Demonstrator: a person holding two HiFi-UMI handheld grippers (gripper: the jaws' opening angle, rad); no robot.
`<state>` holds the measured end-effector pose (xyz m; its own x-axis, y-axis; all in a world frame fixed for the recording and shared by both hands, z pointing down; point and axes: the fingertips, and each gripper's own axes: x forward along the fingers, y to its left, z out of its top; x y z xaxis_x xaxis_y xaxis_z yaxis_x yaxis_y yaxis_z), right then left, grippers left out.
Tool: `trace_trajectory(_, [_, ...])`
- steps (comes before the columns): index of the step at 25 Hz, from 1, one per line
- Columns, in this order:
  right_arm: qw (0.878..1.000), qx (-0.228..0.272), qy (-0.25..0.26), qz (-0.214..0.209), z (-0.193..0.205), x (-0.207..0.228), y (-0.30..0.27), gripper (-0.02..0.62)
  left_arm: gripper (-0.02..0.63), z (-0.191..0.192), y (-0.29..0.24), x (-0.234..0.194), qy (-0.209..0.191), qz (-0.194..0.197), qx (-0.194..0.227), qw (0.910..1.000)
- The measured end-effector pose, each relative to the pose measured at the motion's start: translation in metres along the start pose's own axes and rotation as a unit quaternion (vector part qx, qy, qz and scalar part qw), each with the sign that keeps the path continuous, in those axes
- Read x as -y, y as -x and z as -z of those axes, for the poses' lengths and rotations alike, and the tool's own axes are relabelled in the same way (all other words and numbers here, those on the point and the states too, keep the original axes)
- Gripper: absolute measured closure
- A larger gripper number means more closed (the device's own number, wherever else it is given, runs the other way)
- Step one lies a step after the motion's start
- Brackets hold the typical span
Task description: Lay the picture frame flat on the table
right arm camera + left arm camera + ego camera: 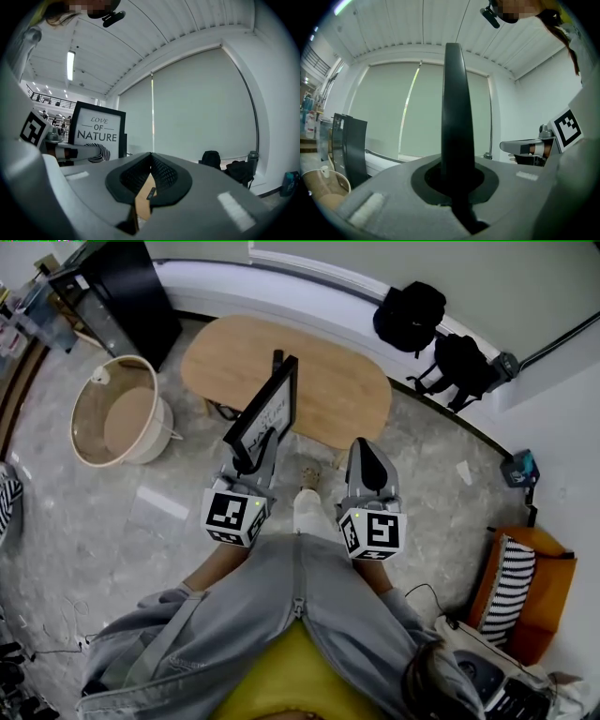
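The left gripper [457, 185] is clamped on the lower end of the frame [457, 112], which it sees edge-on as a dark upright bar between the closed jaws. In the head view the left gripper [253, 457] holds the frame [267, 413] by its bottom corner. The frame stands nearly upright in the air, leaning a little, and its top overlaps the near edge of the table [328, 381]; it does not lie on the table.

The right gripper [150, 171] has its jaws pressed together with nothing between them. Only a sliver of wood colour shows through the slit. It is level, just beside the left one [364, 451], and its view shows the frame's printed face [97, 133] at its left.

A shoe [307, 479] rests on the floor between the grippers and the table. A round basket [117, 413] stands left of the table, with a black cabinet [131, 296] behind it. Two black backpacks [412, 315] lean at the wall beyond the table, and a striped cushion [511, 587] lies at the far right.
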<state>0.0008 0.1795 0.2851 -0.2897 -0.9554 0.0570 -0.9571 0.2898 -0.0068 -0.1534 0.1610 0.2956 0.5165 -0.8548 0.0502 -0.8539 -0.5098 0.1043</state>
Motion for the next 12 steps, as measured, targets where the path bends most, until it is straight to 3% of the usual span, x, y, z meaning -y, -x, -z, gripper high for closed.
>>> trace_trajectory(12, [0.999,-0.012,0.002,-0.05,-0.013,0.092,-0.169,0.597,0.598,-0.012,-0.169,-0.04,0.014,-0.019,-0.006,0.9997])
